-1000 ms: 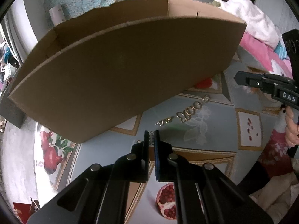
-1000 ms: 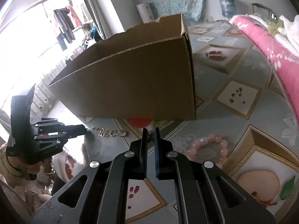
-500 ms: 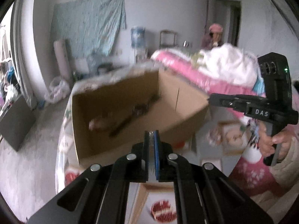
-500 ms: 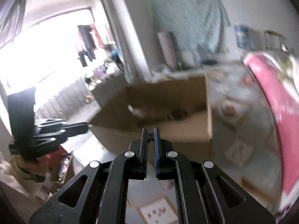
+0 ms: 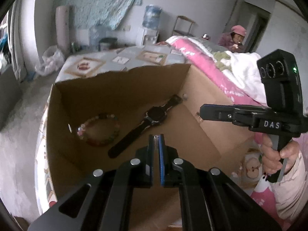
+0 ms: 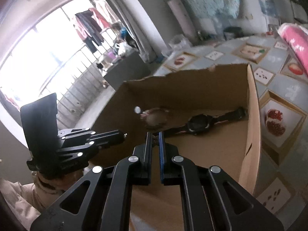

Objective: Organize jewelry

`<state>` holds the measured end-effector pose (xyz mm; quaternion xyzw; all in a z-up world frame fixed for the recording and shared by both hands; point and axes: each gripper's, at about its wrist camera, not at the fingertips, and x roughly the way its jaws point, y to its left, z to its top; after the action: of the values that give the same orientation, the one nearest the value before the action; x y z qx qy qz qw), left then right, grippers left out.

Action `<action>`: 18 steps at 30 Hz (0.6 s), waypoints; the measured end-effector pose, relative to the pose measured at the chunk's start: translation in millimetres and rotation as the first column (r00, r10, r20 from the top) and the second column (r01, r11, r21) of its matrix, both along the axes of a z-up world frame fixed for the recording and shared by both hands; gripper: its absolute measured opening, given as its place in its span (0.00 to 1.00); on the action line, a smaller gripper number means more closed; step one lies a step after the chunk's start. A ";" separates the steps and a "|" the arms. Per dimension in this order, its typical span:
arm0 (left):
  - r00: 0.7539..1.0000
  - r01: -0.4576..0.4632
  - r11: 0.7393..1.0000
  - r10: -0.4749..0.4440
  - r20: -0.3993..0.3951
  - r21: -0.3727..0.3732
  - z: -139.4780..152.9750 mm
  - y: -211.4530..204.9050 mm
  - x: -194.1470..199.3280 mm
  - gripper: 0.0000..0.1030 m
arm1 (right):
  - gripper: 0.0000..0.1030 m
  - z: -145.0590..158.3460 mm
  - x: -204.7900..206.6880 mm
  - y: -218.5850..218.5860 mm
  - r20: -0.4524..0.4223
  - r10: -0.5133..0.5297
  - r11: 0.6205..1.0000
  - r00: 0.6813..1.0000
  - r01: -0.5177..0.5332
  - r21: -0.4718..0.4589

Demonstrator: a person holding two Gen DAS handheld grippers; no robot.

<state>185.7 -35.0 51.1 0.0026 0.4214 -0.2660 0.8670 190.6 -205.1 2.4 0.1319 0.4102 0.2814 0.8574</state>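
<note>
Both tools have lifted up and now look down into the cardboard box (image 5: 123, 96). Inside it lie a bead bracelet (image 5: 99, 130) and a black watch (image 5: 154, 114), side by side. The left tool (image 5: 156, 141) and right tool (image 6: 154, 139) are pressed together, holding nothing. The bracelet is light and floppy; pinch one bead.

Below me the open cardboard box (image 5: 119, 88) has a torn upper rim. On its floor I see a black wristwatch (image 5: 154, 115) lying flat, strap stretched out diagonally toward the far corner, and just beside it a beaded bracelet (image 5: 99, 130) of mixed pink and green beads.
</note>
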 end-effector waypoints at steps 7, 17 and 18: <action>0.999 -0.014 0.999 0.013 -0.049 -0.029 -5.0 -1.4 18.4 0.05 | 0.18 0.3 0.8 -9.1 0.006 -0.033 0.999 0.999 0.032 0.015; 0.999 -0.048 0.997 0.049 0.017 -0.054 12.5 12.3 0.4 0.10 | 0.31 20.9 -23.9 -36.7 0.092 -0.123 0.992 0.988 0.121 0.023; 0.998 -0.051 0.997 0.053 0.039 -0.056 17.1 14.6 -5.7 0.10 | 0.33 24.9 -31.0 -38.5 0.109 -0.132 0.991 0.985 0.130 0.026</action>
<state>180.0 -20.4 68.2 -0.0265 0.3961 -0.2548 0.8818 159.6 -243.6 27.3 0.1507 0.3501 0.2351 0.8941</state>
